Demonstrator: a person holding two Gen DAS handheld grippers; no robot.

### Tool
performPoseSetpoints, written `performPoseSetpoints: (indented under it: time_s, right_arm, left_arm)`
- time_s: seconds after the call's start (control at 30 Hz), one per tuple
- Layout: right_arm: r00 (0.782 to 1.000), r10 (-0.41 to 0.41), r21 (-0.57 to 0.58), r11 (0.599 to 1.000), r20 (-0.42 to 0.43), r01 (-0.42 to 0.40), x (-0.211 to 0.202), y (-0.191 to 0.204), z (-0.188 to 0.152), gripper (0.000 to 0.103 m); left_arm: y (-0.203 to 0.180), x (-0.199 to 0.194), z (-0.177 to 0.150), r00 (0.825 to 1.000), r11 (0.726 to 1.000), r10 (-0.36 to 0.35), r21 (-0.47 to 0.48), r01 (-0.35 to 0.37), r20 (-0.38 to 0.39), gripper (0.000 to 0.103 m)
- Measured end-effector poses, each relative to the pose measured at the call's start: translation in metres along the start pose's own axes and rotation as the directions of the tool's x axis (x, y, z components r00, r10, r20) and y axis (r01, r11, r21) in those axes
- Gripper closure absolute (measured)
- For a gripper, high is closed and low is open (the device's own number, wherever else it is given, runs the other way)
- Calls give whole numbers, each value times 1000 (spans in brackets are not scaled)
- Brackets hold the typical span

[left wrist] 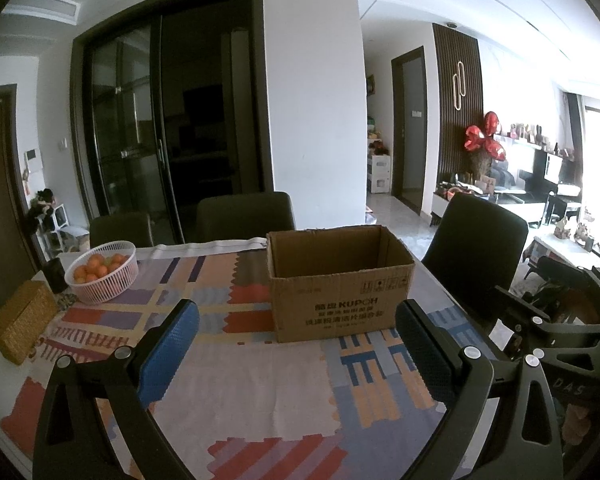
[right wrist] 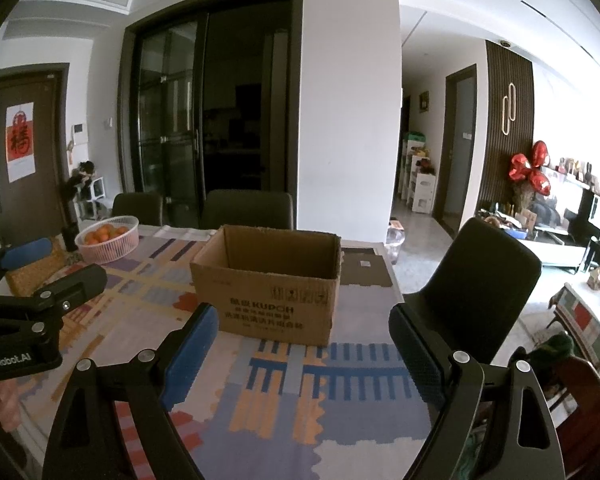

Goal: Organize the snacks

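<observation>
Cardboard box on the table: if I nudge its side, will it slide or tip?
The cardboard box looks open-topped and empty as far as visible, so probably light. Broad and low, it should slide rather than tip, perhaps bunching the patterned tablecloth.

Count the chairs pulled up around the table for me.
3. Two stand at the far side: one behind the fruit basket, one behind the cardboard box. The third is at the table's right edge. The near side is out of view, so more may be hidden.

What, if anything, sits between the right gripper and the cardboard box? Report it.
Nothing visible does. The right gripper is open and empty, and only bare patterned tablecloth lies between its fingers and the open cardboard box. The basket of oranges stands well off to the left.
</observation>
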State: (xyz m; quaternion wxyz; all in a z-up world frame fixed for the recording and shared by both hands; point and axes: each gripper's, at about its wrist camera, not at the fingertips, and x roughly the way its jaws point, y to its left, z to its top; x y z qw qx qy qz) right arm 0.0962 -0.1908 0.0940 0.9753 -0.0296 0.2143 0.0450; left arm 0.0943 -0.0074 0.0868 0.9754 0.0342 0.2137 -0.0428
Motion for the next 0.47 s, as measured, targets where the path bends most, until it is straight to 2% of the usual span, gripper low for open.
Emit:
performPoseSetpoints:
  time_s: [0.47]
  right_arm:
    - [1000,1,-1,1000,-6,-1,-2,0,-1,15]
  left_arm:
    - [0,1,2,1000,1000,8,-3,-8,-4,3]
